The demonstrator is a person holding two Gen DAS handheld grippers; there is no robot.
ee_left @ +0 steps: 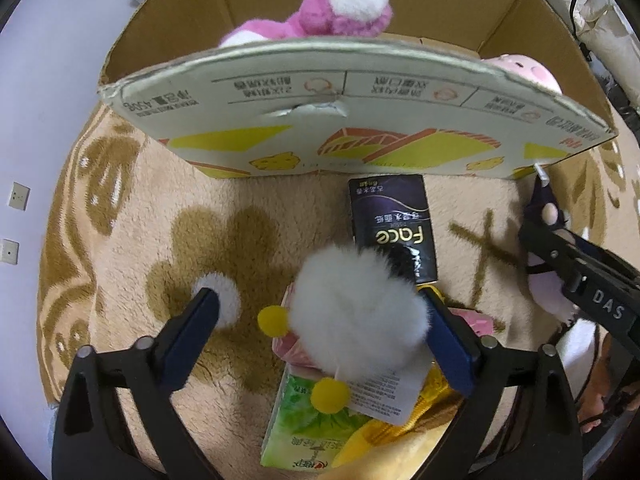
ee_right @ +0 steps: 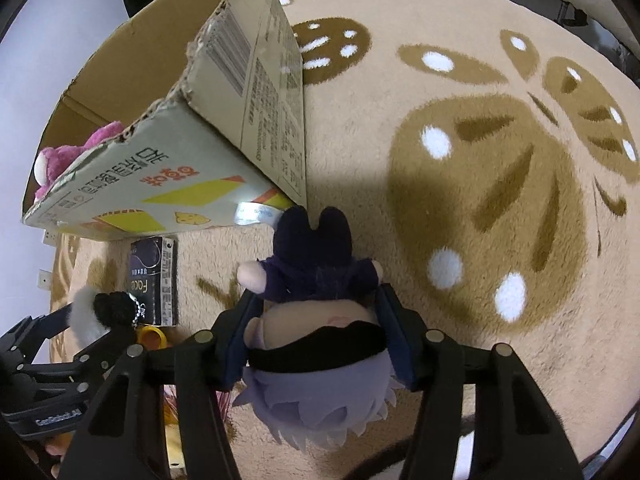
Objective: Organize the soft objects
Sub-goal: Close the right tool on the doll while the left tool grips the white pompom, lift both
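My left gripper (ee_left: pixel 320 312) is spread over a white fluffy pompom toy (ee_left: pixel 356 312). The right-hand pad touches its fur, the left-hand pad sits clear of it on the rug (ee_left: pixel 132 216), so no real grip. Just past my fingertips there's a black tissue pack (ee_left: pixel 390 216), then the cardboard box (ee_left: pixel 352 120) with a pink plush bear (ee_left: pixel 328 12) inside. My right gripper (ee_right: pixel 316 320) is pinching a purple-haired doll (ee_right: pixel 316 344) at the head, its dark feet pointing toward the box.
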